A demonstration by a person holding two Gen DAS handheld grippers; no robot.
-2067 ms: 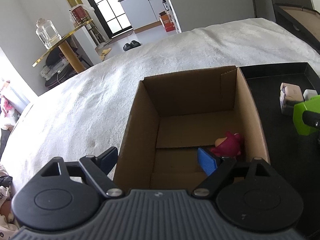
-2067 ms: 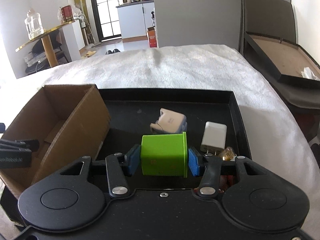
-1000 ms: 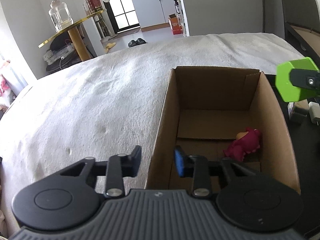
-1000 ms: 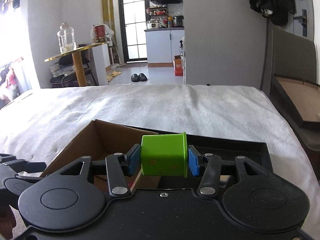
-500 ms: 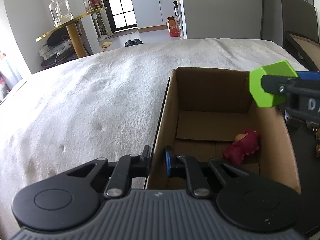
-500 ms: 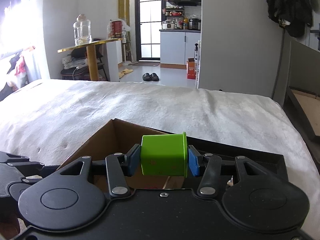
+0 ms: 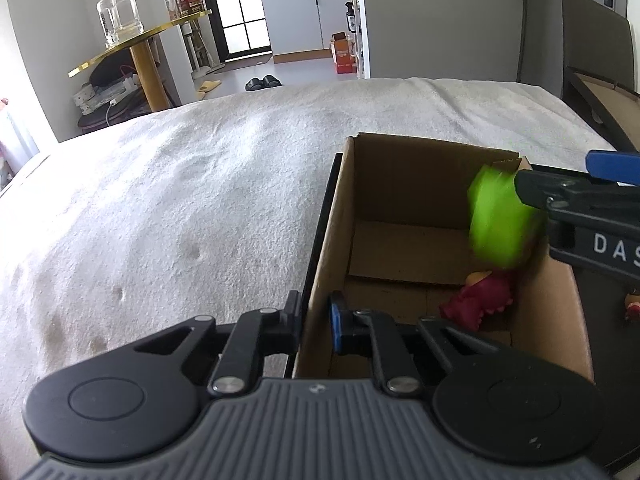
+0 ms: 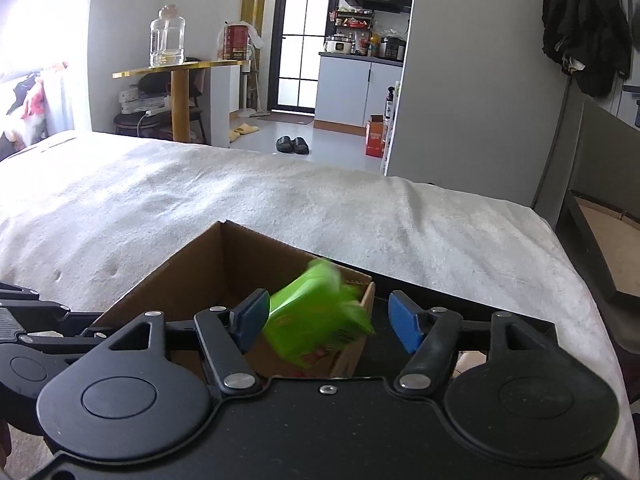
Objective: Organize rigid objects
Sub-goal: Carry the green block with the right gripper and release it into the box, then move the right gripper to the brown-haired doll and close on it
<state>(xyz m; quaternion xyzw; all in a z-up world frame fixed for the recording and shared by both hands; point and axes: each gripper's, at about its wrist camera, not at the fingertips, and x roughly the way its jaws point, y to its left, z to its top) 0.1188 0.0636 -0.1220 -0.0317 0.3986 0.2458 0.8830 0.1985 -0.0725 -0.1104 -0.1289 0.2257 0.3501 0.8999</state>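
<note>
Right gripper [image 8: 326, 322]: jaws opening, blue pads now standing clear of the green cup [image 8: 316, 316], which half a second ago sat clamped square between them; the cup shows tilted and motion-blurred at lower centre of the right wrist view, loose, in front of the cardboard box's far corner. Same cup [image 7: 502, 220] in the left wrist view: a green smear at right of centre, just off the dark finger of the right gripper [image 7: 568, 200], over the inside of the cardboard box [image 7: 404, 184] and directly above the red plush-like toy [image 7: 480, 300] that lies on the box floor near the right wall. Judged status: released and dropping into the box; landing not yet seen, and it may strike or come to rest against the toy. Left gripper [image 7: 314, 322]: jaws closed down on the near left wall of the box, one pad outside and the blue pad inside, pinching the cardboard; a second ago they stood apart on either side of that wall. Judged purpose: steadying the box for the drop. Box stands on the black tray [image 8: 480, 304], of which only the edge shows behind and to the right of it; tray rests on the white bed cover [image 7: 180, 208]. Items remaining on the tray: mostly hidden here, only a small orange-red piece [image 7: 633, 306] at the right edge of the left wrist view. Task progress: second item about to join the box.
</note>
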